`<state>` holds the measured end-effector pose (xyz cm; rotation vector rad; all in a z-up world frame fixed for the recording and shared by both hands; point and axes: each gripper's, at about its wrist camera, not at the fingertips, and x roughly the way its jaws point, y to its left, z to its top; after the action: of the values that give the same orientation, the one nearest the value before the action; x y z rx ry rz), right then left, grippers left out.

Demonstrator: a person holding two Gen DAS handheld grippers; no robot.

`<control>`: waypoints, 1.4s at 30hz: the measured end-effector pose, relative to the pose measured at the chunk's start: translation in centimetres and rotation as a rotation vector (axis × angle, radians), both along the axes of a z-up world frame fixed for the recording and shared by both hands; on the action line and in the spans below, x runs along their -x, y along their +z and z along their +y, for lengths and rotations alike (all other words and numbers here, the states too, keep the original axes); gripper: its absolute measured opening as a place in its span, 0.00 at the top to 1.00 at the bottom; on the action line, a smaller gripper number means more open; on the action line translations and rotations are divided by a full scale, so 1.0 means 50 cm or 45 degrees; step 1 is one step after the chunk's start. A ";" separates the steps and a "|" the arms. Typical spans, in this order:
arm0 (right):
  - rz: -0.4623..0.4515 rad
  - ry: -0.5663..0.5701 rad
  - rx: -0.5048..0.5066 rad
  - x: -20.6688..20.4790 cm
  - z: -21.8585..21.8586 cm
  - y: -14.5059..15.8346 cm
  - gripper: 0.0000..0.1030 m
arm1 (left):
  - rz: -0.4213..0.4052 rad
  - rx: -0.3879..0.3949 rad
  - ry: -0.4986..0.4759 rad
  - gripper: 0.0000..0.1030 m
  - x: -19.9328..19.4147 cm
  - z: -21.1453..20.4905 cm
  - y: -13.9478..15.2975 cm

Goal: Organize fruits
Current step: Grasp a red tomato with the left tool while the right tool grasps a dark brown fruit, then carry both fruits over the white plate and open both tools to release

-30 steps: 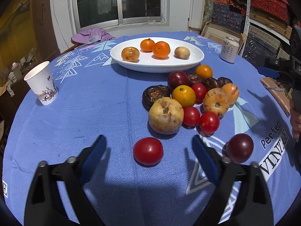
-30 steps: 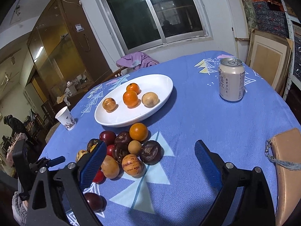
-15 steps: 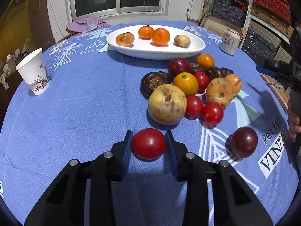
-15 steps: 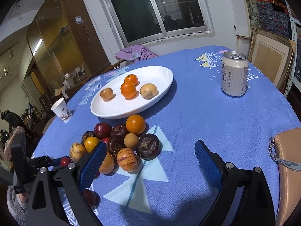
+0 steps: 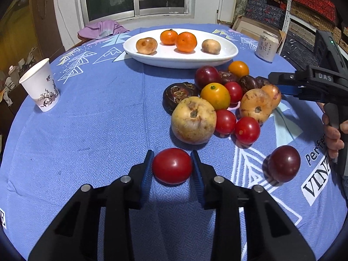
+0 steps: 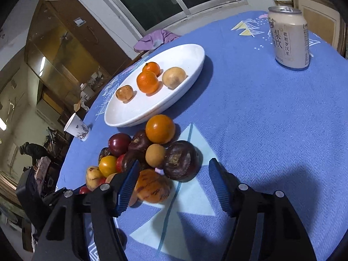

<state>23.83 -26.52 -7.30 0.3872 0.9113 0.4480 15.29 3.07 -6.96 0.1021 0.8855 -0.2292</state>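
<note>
Left claw (image 5: 171,167) clamps red tomato (image 5: 172,165); right claw (image 6: 174,183) hangs spread.

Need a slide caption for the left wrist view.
Left gripper shut on round red tomato, near fruit pile below white oval plate.

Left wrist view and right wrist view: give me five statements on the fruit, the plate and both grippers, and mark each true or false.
1. The left gripper is shut on the red tomato. True.
2. The white plate holds four fruits. True.
3. The right gripper grips the drink can. False: it is open and holds nothing.
4. The paper cup lies on its side. False: it stands upright.
5. The dark plum lies apart from the fruit pile. True.
</note>
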 end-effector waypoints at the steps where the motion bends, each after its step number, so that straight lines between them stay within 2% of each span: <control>1: 0.023 0.000 -0.022 -0.006 0.001 -0.006 0.41 | 0.000 -0.001 0.000 0.67 0.000 0.000 0.000; 8: 0.070 -0.025 -0.095 -0.030 -0.011 -0.021 0.62 | 0.000 0.000 0.000 0.66 -0.001 -0.001 0.000; 9: 0.062 -0.025 -0.071 -0.027 -0.011 -0.020 0.66 | 0.000 0.001 0.000 0.66 -0.001 -0.001 0.000; 12: 0.010 0.009 0.030 -0.014 0.010 -0.011 0.67 | 0.001 0.005 0.000 0.66 0.000 -0.001 -0.001; 14: -0.059 0.031 0.144 0.002 0.030 -0.001 0.68 | 0.001 0.010 -0.001 0.67 0.000 -0.001 -0.001; 16: -0.085 0.035 0.172 0.012 0.035 0.005 0.76 | -0.001 0.021 -0.006 0.67 0.001 0.000 0.000; 18: -0.073 0.034 0.130 0.013 0.025 0.007 0.77 | -0.022 0.050 -0.009 0.68 0.004 0.004 0.008; 22: -0.085 0.022 0.144 0.016 0.016 0.007 0.77 | -0.048 0.062 0.005 0.68 0.004 0.011 0.017; 27: -0.115 0.028 0.107 0.023 0.008 0.021 0.77 | -0.067 0.046 0.003 0.68 0.007 0.008 0.021; 33: -0.150 -0.017 0.057 0.033 -0.019 0.043 0.78 | -0.108 0.126 0.027 0.68 0.004 0.030 0.050; 35: -0.177 -0.036 0.034 0.034 -0.026 0.059 0.78 | -0.131 0.154 0.045 0.68 -0.015 0.035 0.076; 38: -0.249 -0.048 0.015 0.024 -0.026 0.103 0.78 | -0.173 0.136 0.067 0.68 -0.068 0.030 0.126; 42: -0.282 -0.059 0.022 -0.034 -0.002 0.153 0.78 | -0.185 0.154 0.068 0.68 -0.155 0.001 0.167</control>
<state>25.52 -26.60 0.35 0.3346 0.6893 0.4308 23.04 3.13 1.40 -0.0172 0.7276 -0.2216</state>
